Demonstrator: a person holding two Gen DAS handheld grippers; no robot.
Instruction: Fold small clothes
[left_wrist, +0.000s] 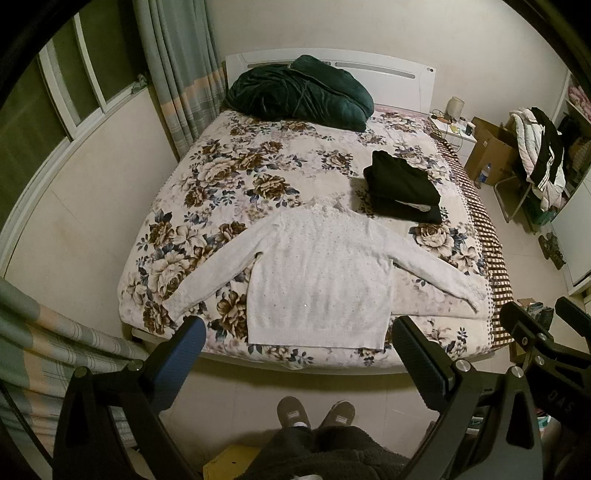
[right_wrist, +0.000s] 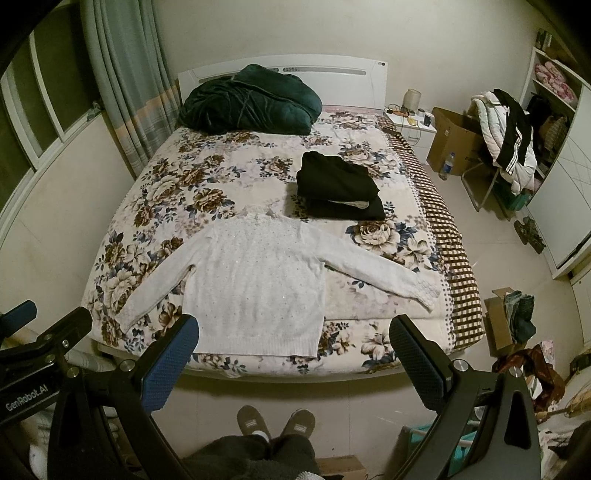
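Both your left hand-held gripper (left_wrist: 297, 350) and right hand-held gripper (right_wrist: 293, 349) hang released above the spread white sweater (left_wrist: 319, 280); a shallow pinch risks dragging its sleeves askew.

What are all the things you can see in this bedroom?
Bed: one, flowery cover, middle of room.
White sweater: one, spread flat, sleeves out, near foot of bed.
Black folded clothes: one stack, beyond the sweater, toward the right side.
Dark green blanket: one, bundled by the headboard.
Curtain: greyish green, left of bed.
Nightstand: one, white, right of headboard, small items on top.
Cardboard box: one, brown, beside the nightstand.
Water bottle: one, on floor by the box.
Jackets: white and black pile, right side.
Slippers: two, grey-brown, on the person's feet.
Left gripper: fingers open, empty.
Right gripper: fingers open, empty.
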